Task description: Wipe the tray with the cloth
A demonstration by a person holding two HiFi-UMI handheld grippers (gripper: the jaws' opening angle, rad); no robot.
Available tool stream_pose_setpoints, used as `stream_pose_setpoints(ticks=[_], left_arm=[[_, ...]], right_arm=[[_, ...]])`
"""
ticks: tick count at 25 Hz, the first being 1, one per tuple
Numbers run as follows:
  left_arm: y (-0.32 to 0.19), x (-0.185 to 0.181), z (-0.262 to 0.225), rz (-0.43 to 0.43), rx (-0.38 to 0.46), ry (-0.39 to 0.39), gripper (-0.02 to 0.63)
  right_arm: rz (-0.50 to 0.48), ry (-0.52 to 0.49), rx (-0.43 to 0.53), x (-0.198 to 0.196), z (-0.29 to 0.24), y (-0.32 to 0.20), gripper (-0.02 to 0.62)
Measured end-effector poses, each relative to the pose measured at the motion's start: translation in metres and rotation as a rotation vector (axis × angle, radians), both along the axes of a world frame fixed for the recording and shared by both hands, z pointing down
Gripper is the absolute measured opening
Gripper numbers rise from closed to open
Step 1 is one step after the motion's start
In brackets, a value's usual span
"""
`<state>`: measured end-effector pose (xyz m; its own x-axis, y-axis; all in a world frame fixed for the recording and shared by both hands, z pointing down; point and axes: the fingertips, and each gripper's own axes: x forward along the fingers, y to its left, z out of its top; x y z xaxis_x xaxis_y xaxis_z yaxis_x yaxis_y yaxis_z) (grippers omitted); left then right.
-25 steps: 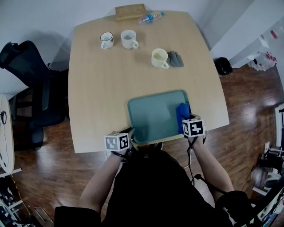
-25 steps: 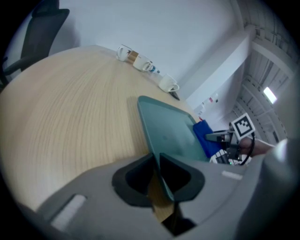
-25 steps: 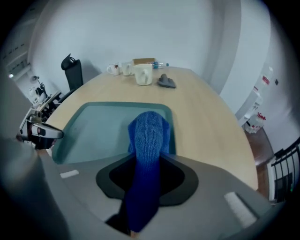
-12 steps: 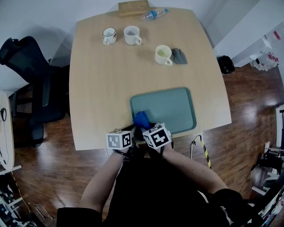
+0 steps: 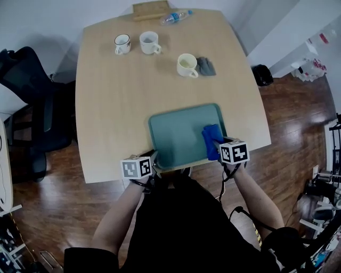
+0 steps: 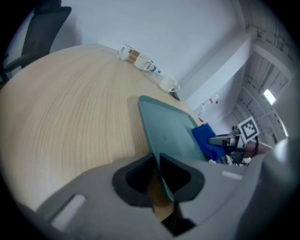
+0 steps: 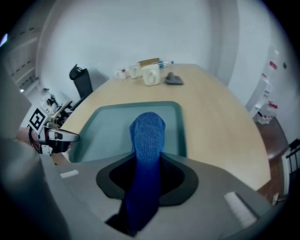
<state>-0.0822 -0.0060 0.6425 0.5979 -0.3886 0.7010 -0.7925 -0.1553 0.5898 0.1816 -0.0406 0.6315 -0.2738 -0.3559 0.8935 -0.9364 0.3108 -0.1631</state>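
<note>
A teal tray [image 5: 178,133] lies at the near edge of the wooden table [image 5: 117,106]. My left gripper [image 5: 154,160] is shut on the rim at the tray's near left corner, and the left gripper view shows the thin rim [image 6: 161,176] pinched between the jaws. My right gripper [image 5: 217,146] is shut on a blue cloth [image 5: 211,138]. It holds the cloth against the tray's right side. In the right gripper view the cloth [image 7: 147,136] stands up between the jaws [image 7: 147,176] over the tray [image 7: 110,131].
Three mugs [image 5: 122,43] [image 5: 149,42] [image 5: 187,65] stand at the far side of the table. A grey rag [image 5: 206,66] lies beside the right mug. A water bottle [image 5: 176,17] and a wooden board [image 5: 149,9] lie at the far edge. A black chair [image 5: 29,101] stands left.
My right gripper swept the cloth from the tray's right side to its near left corner and back to the right side. The left gripper kept its hold.
</note>
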Motion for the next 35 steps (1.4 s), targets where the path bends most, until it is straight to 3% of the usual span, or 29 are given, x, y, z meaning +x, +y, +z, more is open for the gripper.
stream_pose_setpoints(ticks=[3,6,9,14,19,23,28,35], left_arm=[[0.0,0.001,0.0,0.0,0.002,-0.004,0.049],[0.001,0.003,0.0,0.001,0.008,-0.013,0.049],[0.0,0.002,-0.001,0.0,0.013,-0.02,0.048],[-0.001,0.002,-0.001,-0.001,0.012,-0.016,0.048],[0.0,0.003,-0.002,-0.002,0.013,-0.021,0.048],[0.0,0.004,-0.002,-0.002,0.012,-0.014,0.049],[-0.002,0.002,-0.002,-0.007,0.009,-0.017,0.049],[-0.001,0.002,0.0,-0.004,0.007,-0.007,0.049]], right_arm=[[0.079,0.095,0.005,0.055,-0.003,0.0,0.117],[0.079,0.141,0.005,0.054,0.0,0.01,0.117],[-0.002,0.139,0.021,0.004,0.003,0.023,0.117],[-0.13,0.005,0.001,-0.102,0.002,0.041,0.118],[-0.202,-0.103,-0.022,-0.172,-0.001,0.052,0.117],[-0.202,-0.172,-0.04,-0.202,-0.001,0.058,0.117],[-0.124,-0.308,-0.098,-0.227,-0.001,0.058,0.117],[-0.142,-0.325,-0.126,-0.233,0.001,0.059,0.117]])
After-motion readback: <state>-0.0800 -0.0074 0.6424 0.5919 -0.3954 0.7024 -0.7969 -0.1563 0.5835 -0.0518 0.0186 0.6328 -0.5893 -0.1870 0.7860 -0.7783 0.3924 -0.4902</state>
